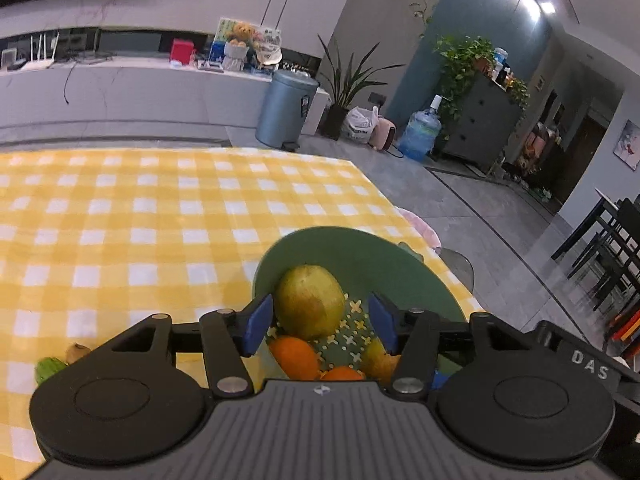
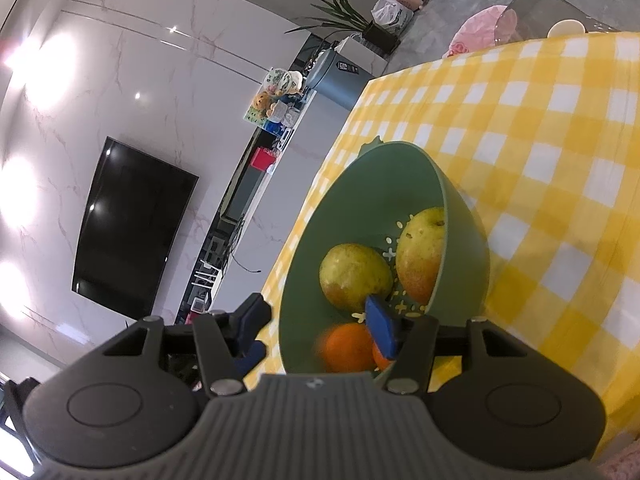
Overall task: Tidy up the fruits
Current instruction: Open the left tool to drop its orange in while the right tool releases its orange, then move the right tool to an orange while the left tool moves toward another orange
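Table (image 1: 120, 208) under yellow-and-white check cloth: wide bare stretch to the left of my left fingers and ahead of them, far edge running across the view, corner falling away to the right onto grey floor. A dark chair back (image 1: 460, 264) stands just past that right edge, pink cloth draped beside it.

Green colander bowl (image 1: 360, 256) sits near that right edge, rim tall on the far side, cross-shaped holes in the bottom. In the right wrist view the bowl (image 2: 360, 184) lies close to the table's left edge, with open floor and a TV wall beyond.

Inside: large yellow-green pear (image 1: 310, 300) against the far wall, a second pear (image 2: 422, 256) blushed red, two oranges (image 1: 294, 356) at the near side.

My left fingers (image 1: 320, 322) spread, blue pads either side of the large pear, a gap showing on the right, the left pad close enough that I cannot tell contact.

My right fingers (image 2: 318, 326) straddle the bowl's near rim, one pad outside, one inside over the oranges; whether they pinch the wall I cannot tell.

Small green and brown items (image 1: 60, 362) lie on the cloth at my lower left, half hidden.
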`<control>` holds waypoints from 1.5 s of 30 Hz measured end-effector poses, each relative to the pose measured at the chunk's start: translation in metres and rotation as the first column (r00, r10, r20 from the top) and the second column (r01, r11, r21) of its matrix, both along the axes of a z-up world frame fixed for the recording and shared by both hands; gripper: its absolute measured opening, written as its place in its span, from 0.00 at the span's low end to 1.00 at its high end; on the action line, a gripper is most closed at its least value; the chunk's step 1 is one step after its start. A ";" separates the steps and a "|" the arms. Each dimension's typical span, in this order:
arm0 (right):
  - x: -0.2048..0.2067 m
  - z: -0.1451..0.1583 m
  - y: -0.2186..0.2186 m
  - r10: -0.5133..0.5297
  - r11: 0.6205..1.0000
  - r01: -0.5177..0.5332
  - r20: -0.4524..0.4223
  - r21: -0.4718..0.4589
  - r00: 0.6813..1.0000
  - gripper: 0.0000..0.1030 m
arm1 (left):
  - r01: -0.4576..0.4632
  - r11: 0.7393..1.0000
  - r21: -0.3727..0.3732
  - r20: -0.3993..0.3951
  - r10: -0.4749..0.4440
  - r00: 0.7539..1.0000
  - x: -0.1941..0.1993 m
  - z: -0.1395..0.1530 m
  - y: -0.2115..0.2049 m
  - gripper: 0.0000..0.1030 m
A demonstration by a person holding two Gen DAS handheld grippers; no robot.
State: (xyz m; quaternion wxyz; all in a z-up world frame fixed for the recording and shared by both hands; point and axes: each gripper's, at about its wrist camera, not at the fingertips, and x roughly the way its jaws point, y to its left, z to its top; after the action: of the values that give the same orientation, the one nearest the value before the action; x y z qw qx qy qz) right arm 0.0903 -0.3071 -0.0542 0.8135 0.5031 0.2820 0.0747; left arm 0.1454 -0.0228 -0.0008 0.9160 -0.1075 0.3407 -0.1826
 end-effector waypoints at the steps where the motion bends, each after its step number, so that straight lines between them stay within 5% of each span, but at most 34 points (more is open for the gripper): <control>1: 0.000 0.000 0.000 0.000 1.000 0.000 0.000 -0.002 1.000 0.53 | 0.004 1.000 -0.002 0.003 -0.004 1.000 -0.002 0.003 0.002 0.64; 12: 0.000 0.004 0.004 0.020 0.999 -0.019 0.009 -0.027 1.000 0.54 | 0.001 1.000 0.026 -0.043 0.000 0.999 -0.032 0.022 0.025 0.71; 21: -0.008 0.016 0.016 0.059 0.993 -0.052 0.061 -0.104 0.996 0.54 | -0.090 0.995 0.050 -0.106 0.095 0.990 -0.055 0.028 0.051 0.74; 26: -0.016 0.030 0.033 0.151 0.978 -0.128 0.138 -0.164 0.979 0.55 | -0.139 0.989 0.053 -0.141 0.145 0.979 -0.069 0.023 0.074 0.74; 30: -0.020 0.038 0.057 0.249 0.940 -0.200 0.154 -0.275 0.956 0.65 | -0.205 0.978 0.037 -0.209 0.208 0.956 -0.078 0.018 0.098 0.74; 33: -0.018 0.038 0.074 0.307 0.903 -0.252 0.112 -0.349 0.945 0.65 | -0.237 0.970 0.053 -0.231 0.243 0.942 -0.082 0.014 0.114 0.74; 37: -0.012 0.018 0.086 0.393 0.893 -0.386 -0.019 -0.232 0.919 0.55 | -0.348 0.936 0.062 -0.296 0.350 0.889 -0.087 0.001 0.149 0.74; 43: -0.007 0.007 0.122 0.411 0.786 -0.478 -0.246 -0.392 0.878 0.55 | -0.316 0.942 -0.112 -0.431 0.241 0.870 -0.090 -0.027 0.193 0.74; 45: -0.005 -0.001 0.127 0.422 0.765 -0.520 -0.315 -0.381 0.850 0.55 | -0.313 0.944 -0.103 -0.436 0.240 0.867 -0.090 -0.030 0.196 0.74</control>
State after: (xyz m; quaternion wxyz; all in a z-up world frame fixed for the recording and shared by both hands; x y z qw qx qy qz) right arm 0.0856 -0.1799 -0.0557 0.8275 0.2171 0.4937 0.1561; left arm 0.0551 0.1733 -0.0313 0.8257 -0.2696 0.4929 -0.0503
